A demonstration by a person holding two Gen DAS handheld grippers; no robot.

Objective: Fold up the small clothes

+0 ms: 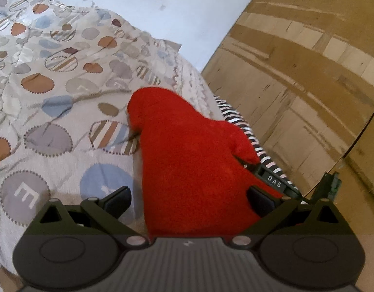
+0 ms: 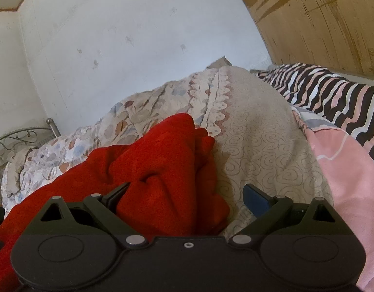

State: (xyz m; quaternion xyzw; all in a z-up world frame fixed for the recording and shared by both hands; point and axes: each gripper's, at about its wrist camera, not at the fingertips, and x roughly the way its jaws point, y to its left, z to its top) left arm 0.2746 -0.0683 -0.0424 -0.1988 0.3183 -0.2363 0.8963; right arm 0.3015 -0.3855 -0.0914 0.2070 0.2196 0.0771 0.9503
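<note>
A red fleece garment (image 1: 187,150) lies bunched on the bed. In the left wrist view it fills the gap between the wide-apart fingers of my left gripper (image 1: 189,200), which is open; the cloth touches the right finger and covers its base. A black bar labelled DAS (image 1: 274,183), part of the other gripper, pokes in under the garment's right edge. In the right wrist view the red garment (image 2: 162,170) sits in folds between the fingers of my right gripper (image 2: 185,198), pressed against the left finger (image 2: 116,197). The blue-padded right finger (image 2: 256,199) stands free over the quilt.
The bed carries a cream quilt with coloured circles (image 1: 53,97) and a swirl-patterned underside (image 2: 259,146). Black, pink and white striped bedding (image 2: 332,92) and a pink cloth (image 2: 349,175) lie to the right. A wooden panel (image 1: 296,73), a white wall (image 2: 138,36) and a metal bed frame (image 2: 16,133) border the bed.
</note>
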